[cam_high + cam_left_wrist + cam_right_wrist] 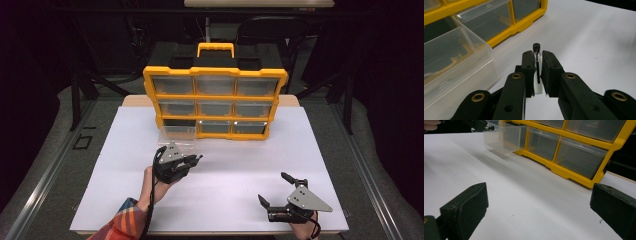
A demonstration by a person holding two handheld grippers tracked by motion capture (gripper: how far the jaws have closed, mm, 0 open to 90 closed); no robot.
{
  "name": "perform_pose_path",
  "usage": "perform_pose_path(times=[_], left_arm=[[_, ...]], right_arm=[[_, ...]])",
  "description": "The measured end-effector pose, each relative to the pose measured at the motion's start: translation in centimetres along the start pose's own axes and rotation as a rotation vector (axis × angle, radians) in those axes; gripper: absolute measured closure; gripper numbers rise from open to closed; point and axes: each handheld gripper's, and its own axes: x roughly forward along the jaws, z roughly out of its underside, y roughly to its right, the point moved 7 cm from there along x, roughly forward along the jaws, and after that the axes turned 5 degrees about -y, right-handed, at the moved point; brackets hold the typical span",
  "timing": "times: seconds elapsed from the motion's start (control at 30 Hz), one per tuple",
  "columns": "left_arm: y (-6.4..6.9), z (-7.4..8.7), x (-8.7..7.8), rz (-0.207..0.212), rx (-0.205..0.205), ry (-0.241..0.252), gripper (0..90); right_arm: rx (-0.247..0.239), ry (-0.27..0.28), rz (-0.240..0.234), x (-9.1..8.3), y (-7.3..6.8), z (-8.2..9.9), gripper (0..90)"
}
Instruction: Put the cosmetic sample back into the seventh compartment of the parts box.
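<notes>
White board covers the table (235,190), and at its far edge a yellow organizer (215,102) of clear drawers stands upright against a dark room. Its bottom-left drawer (177,137) is pulled out toward the person and looks empty. The left gripper (537,75) has its fingers (528,67) clamped on a small clear vial (537,83) with a black cap (536,46); the vial lies along the fingers, cap pointing forward, just off the drawer's near corner. The right gripper (277,192) rests low on the table well to the side, its fingers spread wide with nothing between them. The step in hand looks like dropping the vial into the open drawer. To do it well, lift the vial clear of the drawer's thin front wall before moving across, bring it over the middle of the drawer, lower it close to the floor, and only then release, since a round vial let go from height may roll or bounce out.
</notes>
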Motion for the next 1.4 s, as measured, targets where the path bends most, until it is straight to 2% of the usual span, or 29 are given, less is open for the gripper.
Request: perform_pose_path(times=[0.63, 1.4], left_arm=[[-2.6, -0.4, -1.4, -0.058, -0.049, 0.046, 80.5], [-5.0, -1.4, -2.4, -0.117, -0.067, 0.089, 80.5]], right_arm=[[-0.003, -0.008, -0.003, 0.2, 0.0, 0.1, 1.1], [0.000, -0.016, 0.000, 0.3, 0.0, 0.2, 1.2]])
